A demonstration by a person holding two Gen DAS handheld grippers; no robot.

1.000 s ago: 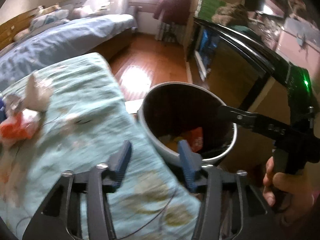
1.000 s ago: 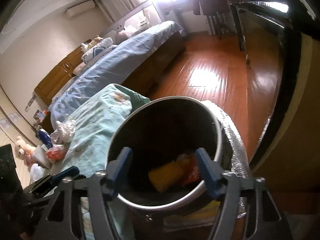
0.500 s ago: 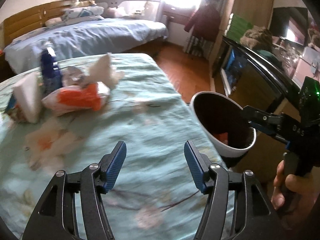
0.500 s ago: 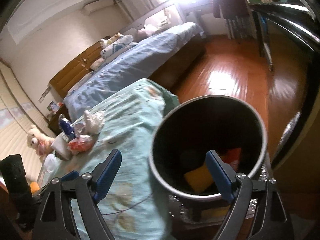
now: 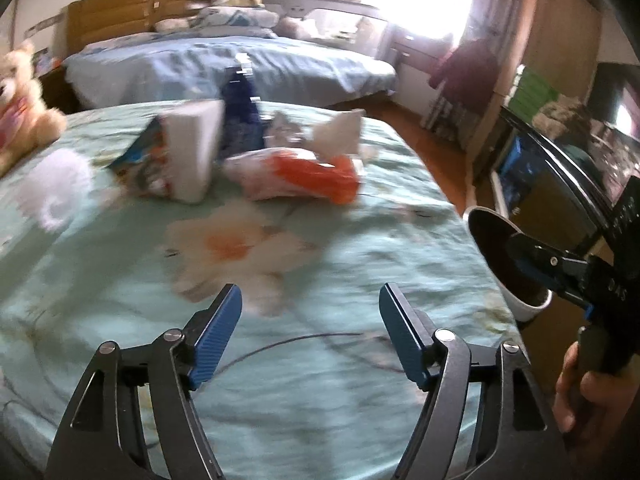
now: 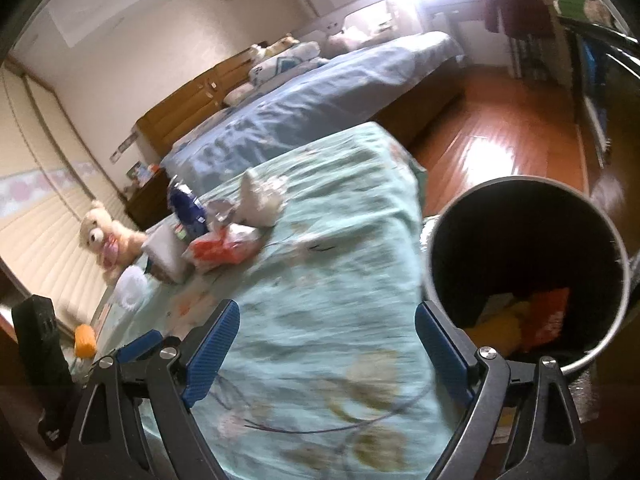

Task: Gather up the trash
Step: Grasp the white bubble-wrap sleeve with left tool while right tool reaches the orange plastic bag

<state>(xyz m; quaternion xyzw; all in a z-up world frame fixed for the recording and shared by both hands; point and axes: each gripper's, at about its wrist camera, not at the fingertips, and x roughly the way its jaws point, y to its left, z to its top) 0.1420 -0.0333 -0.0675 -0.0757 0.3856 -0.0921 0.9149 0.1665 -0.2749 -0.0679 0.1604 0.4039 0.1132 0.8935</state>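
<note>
A trash pile lies on the teal flowered bedspread (image 5: 320, 380): an orange-and-white wrapper (image 5: 296, 178), a white carton (image 5: 192, 156), a dark blue pack (image 5: 240, 120) and a crumpled tissue (image 5: 340, 136). My left gripper (image 5: 311, 300) hovers over the bedspread short of the pile, its jaws opening with nothing between them. My right gripper (image 6: 327, 312) is open and empty above the bed's edge, beside the round bin (image 6: 520, 240). A yellow piece (image 6: 500, 326) and an orange wrapper (image 6: 548, 312) lie in the bin. The right wrist view shows the same wrapper (image 6: 224, 248) and tissue (image 6: 260, 200) farther off.
A teddy bear (image 6: 106, 236) sits at the bed's far left, next to a white fluffy thing (image 5: 56, 188). A second bed with a blue cover (image 5: 240, 64) stands behind. A black glass cabinet (image 5: 540, 184) and wooden floor (image 6: 500, 140) lie right of the bin. A hand (image 5: 592, 400) holds the right gripper.
Both views have swung left, away from the bin and toward the trash pile on the bedspread. Both grippers' jaws stand wider than before. The pile looks nearer.
</note>
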